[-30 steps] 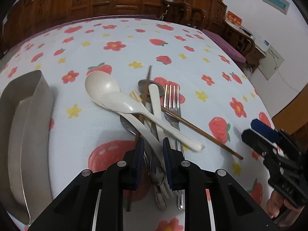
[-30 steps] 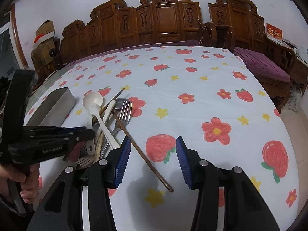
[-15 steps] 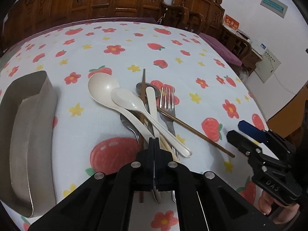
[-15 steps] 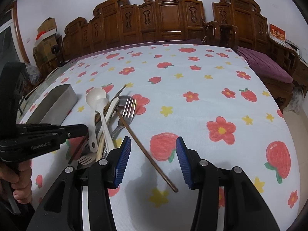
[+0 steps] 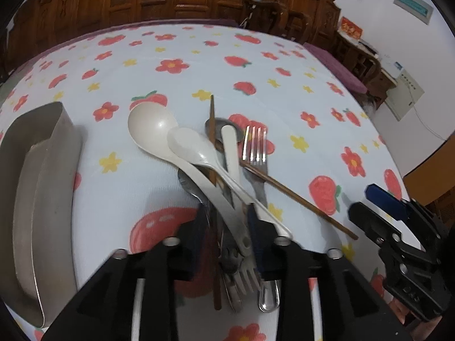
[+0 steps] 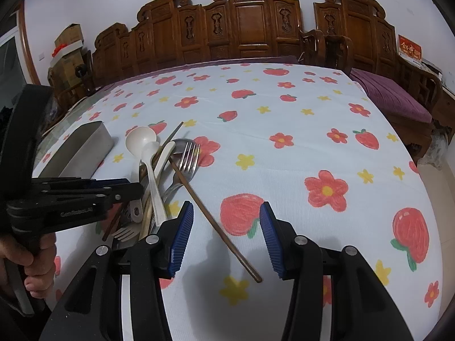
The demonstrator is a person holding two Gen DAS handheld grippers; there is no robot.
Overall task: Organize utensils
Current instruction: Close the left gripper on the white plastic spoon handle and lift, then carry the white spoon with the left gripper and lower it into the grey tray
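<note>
Utensils (image 5: 227, 176) heaped between left gripper's (image 5: 227, 221) parted jaws.

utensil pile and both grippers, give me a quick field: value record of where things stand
pile: large white spoon, small white spoon, metal fork and others crossed on the tablecloth
loose chopstick: brown chopstick slants out of the pile
tray: metal tray left of the pile, none of the utensils in it
left gripper: jaws open, straddling handles
right gripper: jaws open, above the chopstick
</note>
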